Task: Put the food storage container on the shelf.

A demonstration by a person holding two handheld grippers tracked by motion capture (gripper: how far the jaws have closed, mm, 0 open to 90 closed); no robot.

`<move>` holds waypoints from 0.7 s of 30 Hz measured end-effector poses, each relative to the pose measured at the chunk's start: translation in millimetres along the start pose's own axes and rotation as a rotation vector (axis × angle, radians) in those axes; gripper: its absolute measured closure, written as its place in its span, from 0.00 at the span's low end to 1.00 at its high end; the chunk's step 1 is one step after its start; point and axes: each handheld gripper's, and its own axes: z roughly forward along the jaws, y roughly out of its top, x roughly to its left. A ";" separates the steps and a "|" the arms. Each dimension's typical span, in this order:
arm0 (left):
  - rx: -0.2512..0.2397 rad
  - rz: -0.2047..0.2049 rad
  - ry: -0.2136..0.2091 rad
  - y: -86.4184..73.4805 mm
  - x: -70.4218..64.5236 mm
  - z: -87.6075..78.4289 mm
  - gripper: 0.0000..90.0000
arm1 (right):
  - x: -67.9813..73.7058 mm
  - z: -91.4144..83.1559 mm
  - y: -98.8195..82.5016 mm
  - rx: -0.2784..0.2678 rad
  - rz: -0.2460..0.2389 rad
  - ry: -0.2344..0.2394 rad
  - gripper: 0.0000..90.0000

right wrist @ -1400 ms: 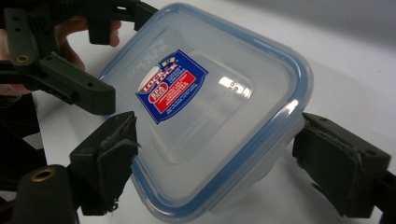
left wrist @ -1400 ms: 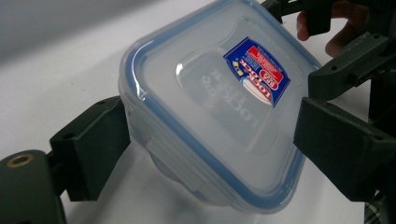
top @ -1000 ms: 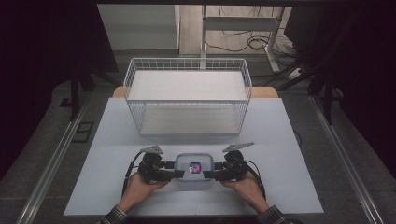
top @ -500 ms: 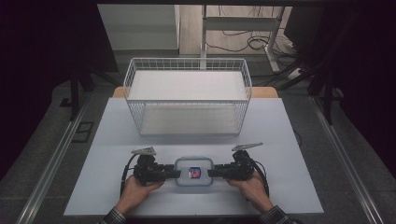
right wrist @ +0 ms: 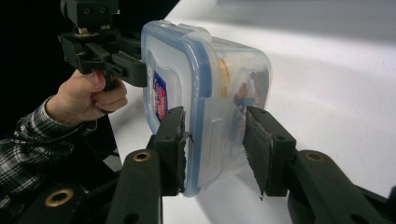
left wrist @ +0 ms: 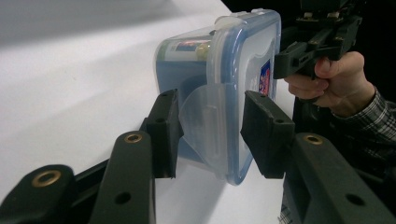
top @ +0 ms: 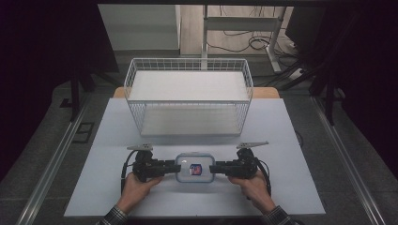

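The left gripper [top: 170, 168] has its jaws around the left end of a clear plastic container [top: 195, 168] with a blue-rimmed lid; they have just been closing. In the left gripper view one pad sits against the container's base side by the clear latch flap [left wrist: 205, 123], while the other pad stands just off the lid, so a firm pinch cannot be told. The right gripper [top: 217, 168] has just closed on the container's right end, one pad on the lid and the other at the flap on the base side. The container lies flat near the front edge of the white table [top: 291, 140], between both hands. Farther back stands a white wire basket [top: 187, 96], well apart.
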 end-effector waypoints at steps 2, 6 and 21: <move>-0.008 0.001 0.002 3.9 -0.5 -1.8 0.64 | 1.4 -0.3 3.4 -0.008 -0.009 -0.002 0.66; -0.034 0.003 0.008 16.5 -1.7 -7.1 0.64 | 3.1 -1.7 13.7 -0.037 -0.027 -0.002 0.66; -0.070 0.061 0.069 73.9 -22.7 -31.1 0.65 | 14.7 -13.8 71.2 -0.113 -0.090 0.019 0.65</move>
